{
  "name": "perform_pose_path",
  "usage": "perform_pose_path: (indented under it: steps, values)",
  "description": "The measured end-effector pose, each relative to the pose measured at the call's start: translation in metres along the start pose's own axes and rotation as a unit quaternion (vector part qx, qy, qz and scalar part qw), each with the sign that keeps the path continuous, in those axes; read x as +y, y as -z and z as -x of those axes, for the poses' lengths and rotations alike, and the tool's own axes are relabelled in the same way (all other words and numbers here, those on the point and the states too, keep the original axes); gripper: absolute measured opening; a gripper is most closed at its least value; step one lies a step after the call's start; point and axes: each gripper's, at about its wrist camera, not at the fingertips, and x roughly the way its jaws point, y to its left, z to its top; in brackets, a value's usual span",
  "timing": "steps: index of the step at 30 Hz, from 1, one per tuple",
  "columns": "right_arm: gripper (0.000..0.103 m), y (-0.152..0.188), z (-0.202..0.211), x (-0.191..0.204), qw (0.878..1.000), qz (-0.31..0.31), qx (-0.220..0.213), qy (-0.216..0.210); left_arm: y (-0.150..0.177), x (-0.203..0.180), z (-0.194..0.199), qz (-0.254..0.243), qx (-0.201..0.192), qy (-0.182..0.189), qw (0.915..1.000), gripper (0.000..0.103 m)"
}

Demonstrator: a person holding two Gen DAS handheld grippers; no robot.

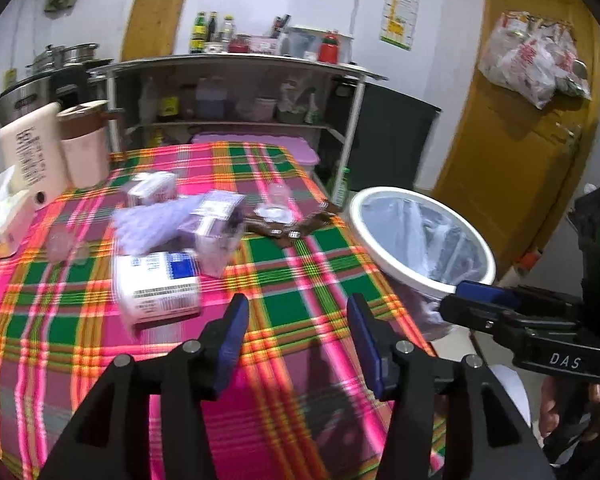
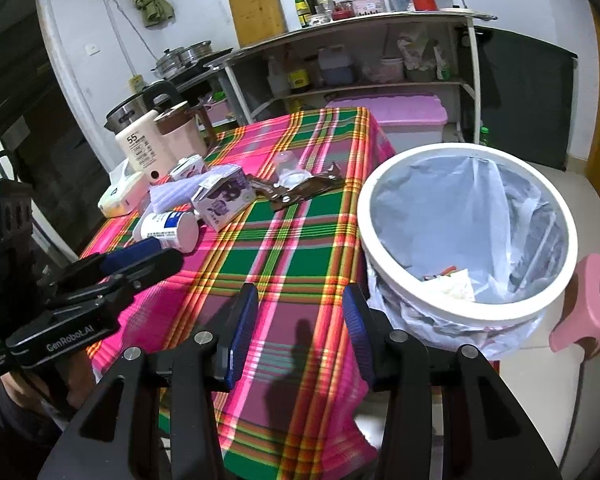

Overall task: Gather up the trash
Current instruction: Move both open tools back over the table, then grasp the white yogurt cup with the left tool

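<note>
Both grippers empty: left gripper (image 1: 298, 340) jaws apart over the plaid cloth (image 2: 292, 248), right gripper (image 2: 300, 328) likewise, with the lined bin (image 2: 466, 232) at its two o'clock. Trash waits farther off at eleven o'clock: a toppled white bottle (image 2: 168, 230), then a purple carton (image 2: 224, 200), then a brown wrapper (image 2: 300, 190). That bottle looks ready to roll away if nudged, and the bin sits off the table edge, so a careless toss could miss.

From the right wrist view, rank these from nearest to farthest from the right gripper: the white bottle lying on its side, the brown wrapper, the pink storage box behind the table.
From the right gripper:
1. White bottle, lying on the tablecloth, left of the gripper.
2. Brown wrapper, mid-table, straight ahead.
3. Pink storage box, beyond the table's far edge.
</note>
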Motion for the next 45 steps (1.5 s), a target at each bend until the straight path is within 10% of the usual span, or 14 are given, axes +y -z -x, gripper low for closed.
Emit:
perform_pose_path:
  steps: [27,45]
  values:
    - [0.046,-0.01,-0.028,0.006,1.0,0.005,0.013,-0.01,-0.004,0.06,-0.037,0.065,0.016,-0.142,0.9876,0.074]
    - [0.046,-0.033,-0.059,0.024,0.999,0.036,0.019,-0.02,0.007,0.082,-0.021,0.088,0.011,-0.119,0.9889,0.06]
